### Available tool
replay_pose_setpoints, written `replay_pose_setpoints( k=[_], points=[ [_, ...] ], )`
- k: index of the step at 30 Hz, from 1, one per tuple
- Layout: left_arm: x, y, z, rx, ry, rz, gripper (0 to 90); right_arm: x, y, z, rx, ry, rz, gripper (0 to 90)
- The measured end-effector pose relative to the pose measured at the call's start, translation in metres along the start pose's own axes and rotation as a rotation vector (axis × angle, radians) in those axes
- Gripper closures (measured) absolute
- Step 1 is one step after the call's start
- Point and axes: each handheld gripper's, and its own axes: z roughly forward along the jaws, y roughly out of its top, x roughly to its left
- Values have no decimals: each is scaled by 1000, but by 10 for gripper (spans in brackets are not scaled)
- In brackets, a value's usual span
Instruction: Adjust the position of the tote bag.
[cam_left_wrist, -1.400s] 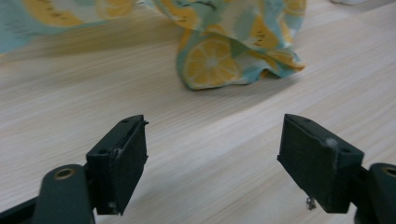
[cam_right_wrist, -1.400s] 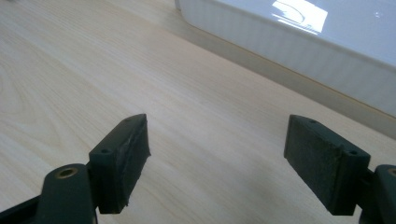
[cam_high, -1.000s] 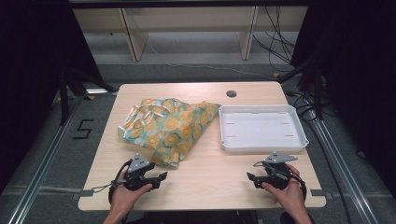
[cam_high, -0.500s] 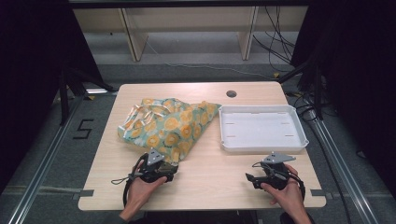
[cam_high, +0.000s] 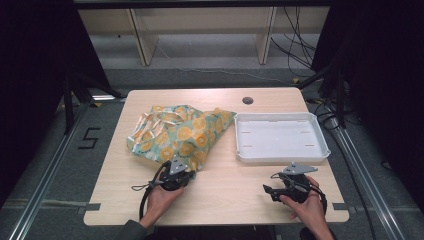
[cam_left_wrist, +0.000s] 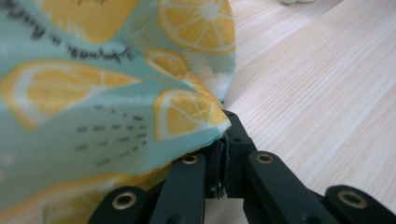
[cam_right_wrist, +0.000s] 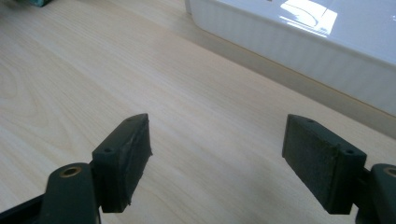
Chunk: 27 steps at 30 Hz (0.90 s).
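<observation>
Two hand-held grippers are working over the light wooden desk (cam_high: 220, 200), which is carrying everything described here. The teal fabric bag printed with orange slices (cam_high: 175, 135) is lying crumpled on the left half of the desk, its lower corner reaching toward the near edge. The shallow white rectangular plastic tray (cam_high: 281, 157) is sitting on the right half, close to the right edge and well apart from the bag.

The left gripper (cam_high: 181, 170) is resting near the near edge, at the bag's lower corner. Its jaws have just been closing and are now pressing together on the bag's fabric (cam_left_wrist: 187, 121), which is bunching up between the pads in the left gripper view.

The right gripper (cam_high: 270, 189) is resting by the near right corner, just in front of the tray. Its jaws are standing wide apart, with bare desk between the pads (cam_right_wrist: 126, 158) and nothing gripped.
</observation>
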Motion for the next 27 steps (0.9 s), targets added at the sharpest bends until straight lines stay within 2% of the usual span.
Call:
replay_pose_setpoints(
  k=[2, 3, 5, 7, 8, 10, 13, 14, 16, 17, 18, 19, 20, 23, 24, 26, 27],
  points=[
    [-8, 4, 6, -6, -9, 1, 882, 0, 0, 0, 1, 3, -6, 246],
    [-10, 6, 8, 5, -12, 29, 882, 0, 0, 0, -2, 1, 3, 246],
    [-18, 9, 16, -8, -16, 15, 881, 0, 0, 1, -5, 3, -3, 246],
    [-27, 17, 23, 7, -26, 18, 879, 0, 0, 0, -3, 3, 4, 246],
    [-27, 17, 23, 7, -26, 18, 877, 0, 0, 0, -3, 3, 4, 246],
    [-33, 25, 28, 14, -17, 51, 874, 0, 0, 0, -6, 3, 2, 246],
    [-41, 33, 38, 10, -23, 25, 864, 0, 0, 0, -3, 4, 3, 246],
    [-43, 36, 41, 14, -22, 42, 857, 0, 0, 0, -5, 6, 3, 246],
    [-47, 37, 44, 14, -29, 17, 815, 0, 0, 0, -3, 4, -2, 245],
    [-48, 38, 43, 27, -29, 29, 775, 1, 0, -1, 1, 6, 12, 245],
    [-51, 38, 42, 24, -31, 18, 735, 0, -1, 0, -2, 5, -1, 245],
    [-52, 38, 39, 36, -32, 38, 679, 1, 0, -1, -1, 6, 11, 245],
    [-52, 39, 33, 83, -56, 63, 633, 0, 0, 0, -5, 6, 2, 245],
    [-58, 38, 16, 59, -90, 47, 539, 0, 0, 0, -4, 6, -3, 245],
    [-59, 37, 12, 61, -86, 46, 539, 0, 0, 0, -4, 6, -3, 245],
    [-61, 33, -10, 39, -121, 46, 509, 1, 0, 0, 3, 11, 3, 245],
    [-61, 33, -10, 39, -121, 46, 504, 1, 0, 0, 3, 11, 3, 245]
  ],
)
